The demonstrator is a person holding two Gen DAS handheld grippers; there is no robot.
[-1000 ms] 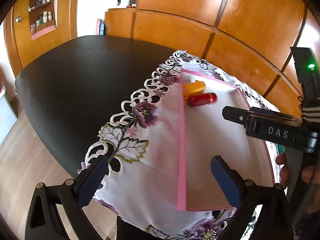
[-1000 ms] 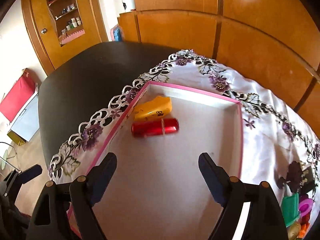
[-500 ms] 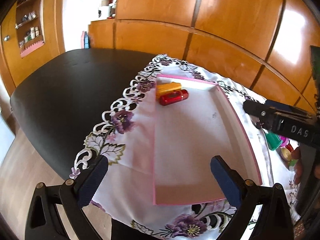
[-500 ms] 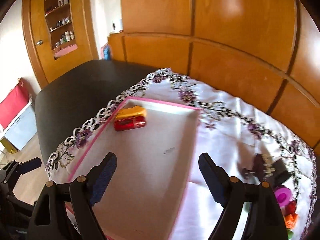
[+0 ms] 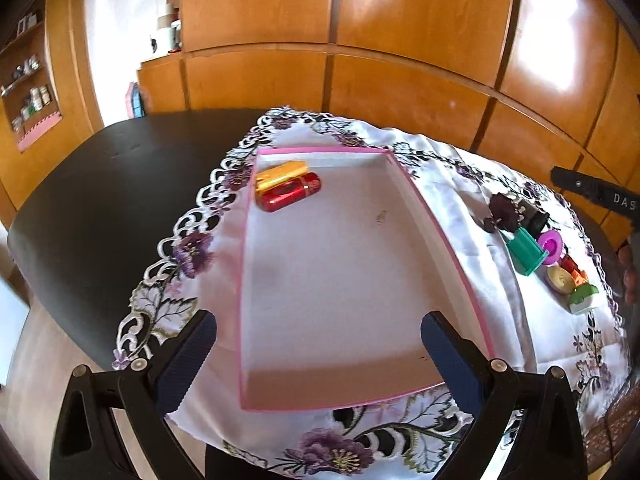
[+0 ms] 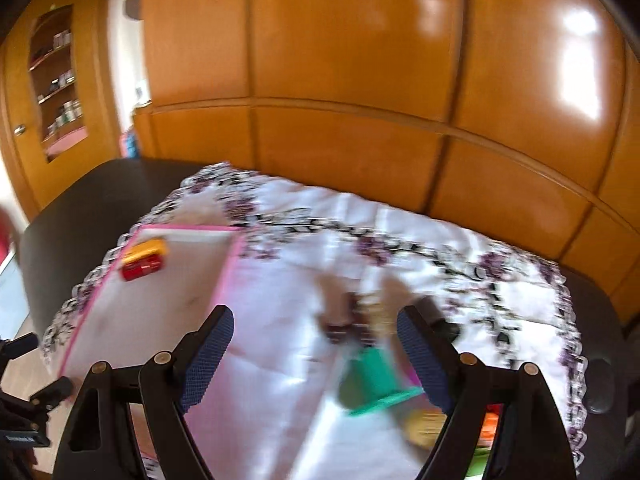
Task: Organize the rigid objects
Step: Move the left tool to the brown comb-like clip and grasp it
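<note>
A pink-rimmed white tray (image 5: 440, 224) lies on a flowered cloth. A yellow block (image 5: 280, 171) and a red cylinder (image 5: 290, 197) lie side by side in its far left corner. My left gripper (image 5: 318, 356) hovers open over the tray's near end, holding nothing. A pile of small items sits right of the tray: a green piece (image 5: 526, 250), a magenta ring (image 5: 549, 245), a yellow disc (image 5: 560, 279) and a dark clump (image 5: 505, 210). In the blurred right wrist view my right gripper (image 6: 312, 354) is open above the cloth, with the green piece (image 6: 372, 378) just beyond its right finger.
The white cloth (image 5: 500, 280) with purple flowers covers the right part of a dark table (image 5: 100, 200). Wooden wall panels (image 5: 400, 40) stand behind. The right gripper's body (image 5: 596, 192) and a hand show at the right edge of the left wrist view.
The right gripper has swung right, off the tray and toward the pile of small items. The left gripper has drawn back and rolled, so the whole tray and the pile now show.
</note>
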